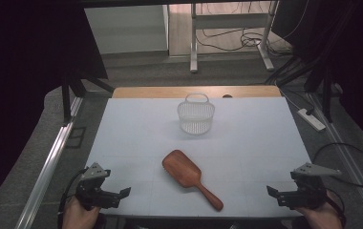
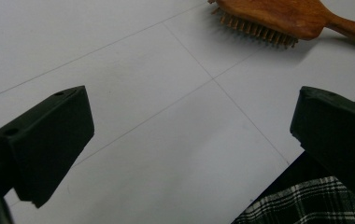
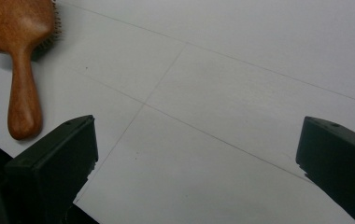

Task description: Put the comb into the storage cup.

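1. Your left gripper [image 1: 104, 192] sits at the near left corner of the table [image 1: 136, 129], fingers spread wide with nothing between them. Your right gripper [image 1: 292, 193] sits at the near right corner, fingers equally parted and empty.
2. The hairbrush [image 1: 190, 172] lies flat on the table between your two grippers, well apart from both. Its paddle head points to the far left, its handle to the near right, ending close to the near edge.
3. The hairbrush is reddish-brown wood with a smooth, slightly glossy finish: rounded rectangular head, tapering handle with a bulbous end.
4. The basket [image 1: 196, 114] stands upright beyond the hairbrush, toward the far edge. It is white, perforated plastic, bowl-shaped, with an arched handle.
5. The table surface is matte pale white with faint ruled lines.
6. Your left gripper view shows the bristles [image 2: 255, 29] under the head, pressed toward the table; the high view hides them. It also catches plaid cloth [image 2: 306, 205] at the lower right.
7. Your right gripper view shows the handle [image 3: 24, 98] end-on near the left finger [image 3: 54, 168], still clear of it.
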